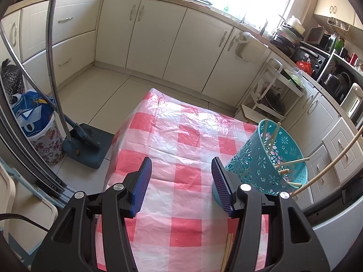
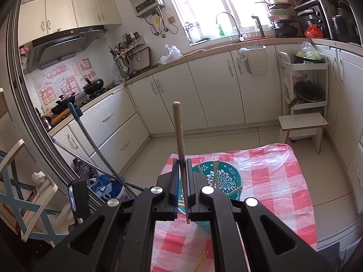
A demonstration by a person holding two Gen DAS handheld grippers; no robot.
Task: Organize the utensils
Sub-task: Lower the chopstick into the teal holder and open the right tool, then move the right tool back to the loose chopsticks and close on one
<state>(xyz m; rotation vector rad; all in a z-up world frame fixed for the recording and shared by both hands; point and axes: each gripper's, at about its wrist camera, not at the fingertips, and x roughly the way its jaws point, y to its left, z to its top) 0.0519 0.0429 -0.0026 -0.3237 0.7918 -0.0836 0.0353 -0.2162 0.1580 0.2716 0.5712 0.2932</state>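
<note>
The right tongs [image 2: 181, 181] are pinching one wooden chopstick [image 2: 179, 133], held upright just above the teal basket [image 2: 226, 174] on the checked bench [image 2: 283, 176], so this looks like the drop-in step. Next, I'd judge, the stick must tip over the rim and be let go. The basket already holds several chopsticks; two more [image 2: 202, 260] lie loose on the cloth. The left tongs [image 1: 181, 181] hang spread and empty beside the basket.

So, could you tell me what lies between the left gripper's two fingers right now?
Only bare checked tablecloth shows between the left gripper fingers in the left wrist view; the teal basket stands just outside them.
</note>
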